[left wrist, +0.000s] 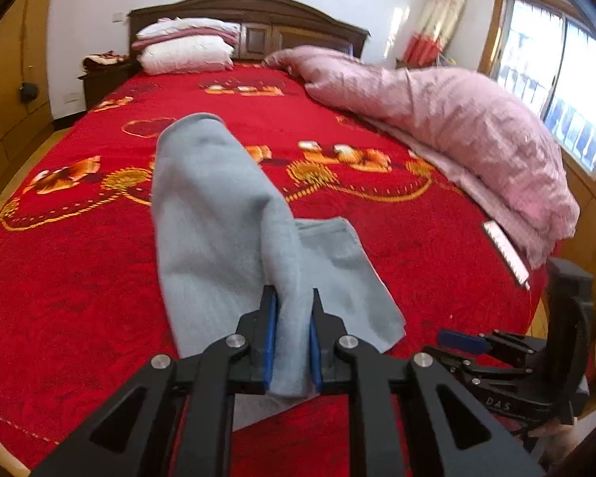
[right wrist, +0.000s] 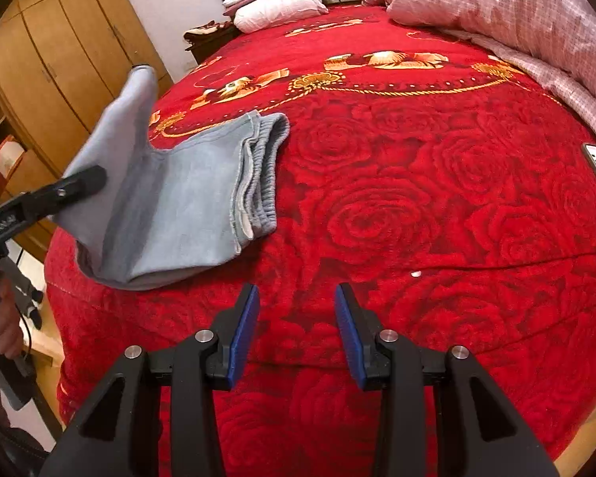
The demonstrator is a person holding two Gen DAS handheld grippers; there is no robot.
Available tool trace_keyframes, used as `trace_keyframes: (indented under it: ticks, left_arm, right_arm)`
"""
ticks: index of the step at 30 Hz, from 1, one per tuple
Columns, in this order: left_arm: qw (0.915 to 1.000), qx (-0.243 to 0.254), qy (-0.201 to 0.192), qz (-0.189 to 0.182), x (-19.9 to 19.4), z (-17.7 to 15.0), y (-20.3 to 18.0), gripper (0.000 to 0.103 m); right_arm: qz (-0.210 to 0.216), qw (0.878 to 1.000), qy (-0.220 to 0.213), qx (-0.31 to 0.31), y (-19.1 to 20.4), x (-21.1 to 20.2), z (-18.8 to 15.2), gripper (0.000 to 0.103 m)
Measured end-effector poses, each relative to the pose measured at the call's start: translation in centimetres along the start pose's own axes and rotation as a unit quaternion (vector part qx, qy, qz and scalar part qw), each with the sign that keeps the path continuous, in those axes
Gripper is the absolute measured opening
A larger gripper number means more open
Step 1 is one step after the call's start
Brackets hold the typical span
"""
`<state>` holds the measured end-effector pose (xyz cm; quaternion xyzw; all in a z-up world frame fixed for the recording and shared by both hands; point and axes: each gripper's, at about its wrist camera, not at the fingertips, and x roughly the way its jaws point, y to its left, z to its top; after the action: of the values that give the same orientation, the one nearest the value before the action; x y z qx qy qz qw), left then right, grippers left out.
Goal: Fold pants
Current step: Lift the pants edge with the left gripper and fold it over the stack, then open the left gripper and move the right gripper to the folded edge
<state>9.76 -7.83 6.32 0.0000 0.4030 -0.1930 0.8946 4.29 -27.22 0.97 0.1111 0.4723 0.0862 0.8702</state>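
Note:
Grey pants (left wrist: pixel 218 214) lie on the red bedspread (left wrist: pixel 79 278). My left gripper (left wrist: pixel 293 298) is shut on a bunch of their cloth and lifts that end off the bed. In the right wrist view the pants (right wrist: pixel 186 198) rest partly folded, the ribbed waistband (right wrist: pixel 266 183) on the bed and the raised end pinched by the left gripper (right wrist: pixel 87 183) at the left. My right gripper (right wrist: pixel 297 298) hangs open over bare bedspread (right wrist: pixel 417 218), to the right of the pants, with nothing between its blue pads. In the left wrist view the right gripper (left wrist: pixel 461 340) sits low at the right.
A pink quilt (left wrist: pixel 457 127) is heaped along the bed's right side, with a white remote (left wrist: pixel 506 252) beside it. Pillows (left wrist: pixel 186 45) lie at the dark headboard (left wrist: pixel 258 12). A wooden wardrobe (right wrist: pixel 59 59) stands left of the bed, a window (left wrist: pixel 556 91) at the right.

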Motion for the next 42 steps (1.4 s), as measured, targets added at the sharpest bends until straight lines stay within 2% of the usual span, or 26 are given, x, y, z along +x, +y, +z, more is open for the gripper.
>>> trace_keyframes:
  ticks: [5,12,14,18,21,23,25,31,37,42]
  left_arm:
    - [0.9991,0.033,0.027,0.005,2.1,-0.4,-2.2,0.014]
    - [0.9955,0.055,0.077,-0.006,5.2,-2.1,-4.4,0.014]
    - [0.9950,0.061,0.079,-0.003,5.7,-2.3,-4.8,0.017]
    - [0.9952,0.056,0.075,-0.026,5.0,-2.1,-5.4,0.035]
    - [0.9959,0.053,0.067,-0.029,3.8,-1.9,-5.5,0.038]
    - [0.9969,0.043,0.060,-0.027,2.9,-1.8,-5.2,0.039]
    - [0.9978,0.031,0.055,-0.021,2.1,-1.6,-4.7,0.046]
    - [0.9977,-0.029,0.060,0.013,0.5,-1.7,-0.9,0.047]
    - [0.9949,-0.076,0.049,0.043,-0.3,-2.4,2.8,0.048]
    - [0.9914,-0.100,0.064,0.056,0.3,-3.6,4.7,0.048]
  right_arm:
    - [-0.012,1.000,-0.007,-0.006,-0.2,-0.3,-0.1,0.041]
    - [-0.001,1.000,-0.005,0.007,-0.9,0.0,0.0,0.041]
    - [0.003,1.000,-0.004,0.010,-1.0,0.1,-0.1,0.041]
    - [0.006,1.000,-0.003,0.010,-1.3,0.4,-0.1,0.040]
    - [0.012,1.000,-0.005,0.013,-1.4,0.2,0.0,0.040]
    - [0.014,1.000,-0.007,0.012,-1.4,0.0,0.1,0.040]
    - [0.013,1.000,-0.011,0.008,-1.2,-0.3,0.3,0.040]
    - [0.014,0.999,-0.033,-0.009,0.2,-2.1,2.0,0.040]
    - [0.067,0.997,-0.032,-0.011,2.1,-2.6,3.9,0.041]
    - [0.122,0.992,0.014,-0.007,3.6,-0.3,5.2,0.041]
